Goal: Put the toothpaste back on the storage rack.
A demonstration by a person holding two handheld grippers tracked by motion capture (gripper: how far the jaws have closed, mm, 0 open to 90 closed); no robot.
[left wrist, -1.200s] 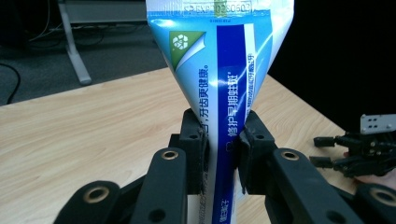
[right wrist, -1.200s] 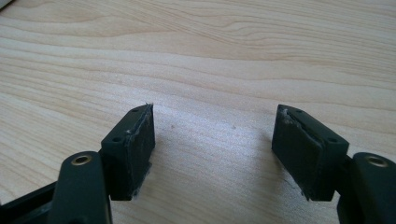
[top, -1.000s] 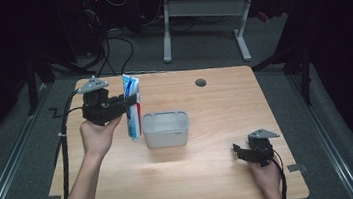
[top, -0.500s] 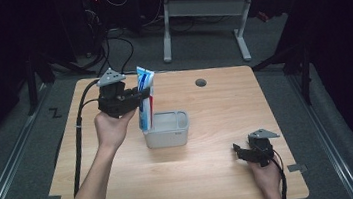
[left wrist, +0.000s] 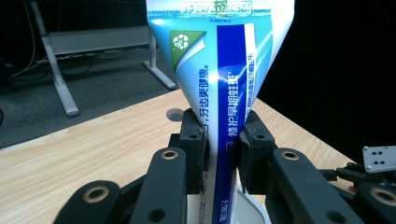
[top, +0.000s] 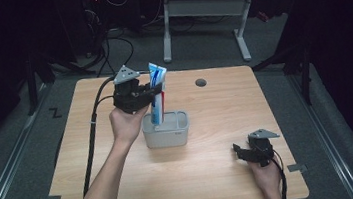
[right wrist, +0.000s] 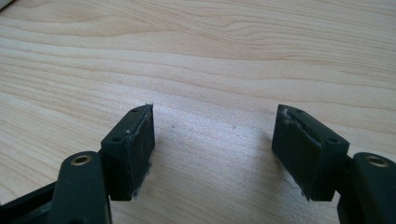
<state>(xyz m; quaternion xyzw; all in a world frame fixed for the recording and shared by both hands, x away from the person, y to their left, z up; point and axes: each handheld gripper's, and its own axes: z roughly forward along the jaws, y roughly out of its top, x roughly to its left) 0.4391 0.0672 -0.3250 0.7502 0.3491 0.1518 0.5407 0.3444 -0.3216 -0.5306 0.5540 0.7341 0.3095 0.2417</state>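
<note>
We had the tube [top: 157, 92] clamped upright in the left gripper [top: 149, 93] with its lower end already in the bin [top: 167, 135] mid-table, release still left, while the right gripper [top: 241, 151] rested wide open, empty, near the front right corner.

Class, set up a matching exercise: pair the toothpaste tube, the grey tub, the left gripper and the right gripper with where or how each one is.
1 toothpaste tube
2 grey tub
3 left gripper
4 right gripper

a open, low over bare wood
b upright, lower end in the tub
c clamped on the tube
d mid-table

Pairs: 1-b, 2-d, 3-c, 4-a
</note>
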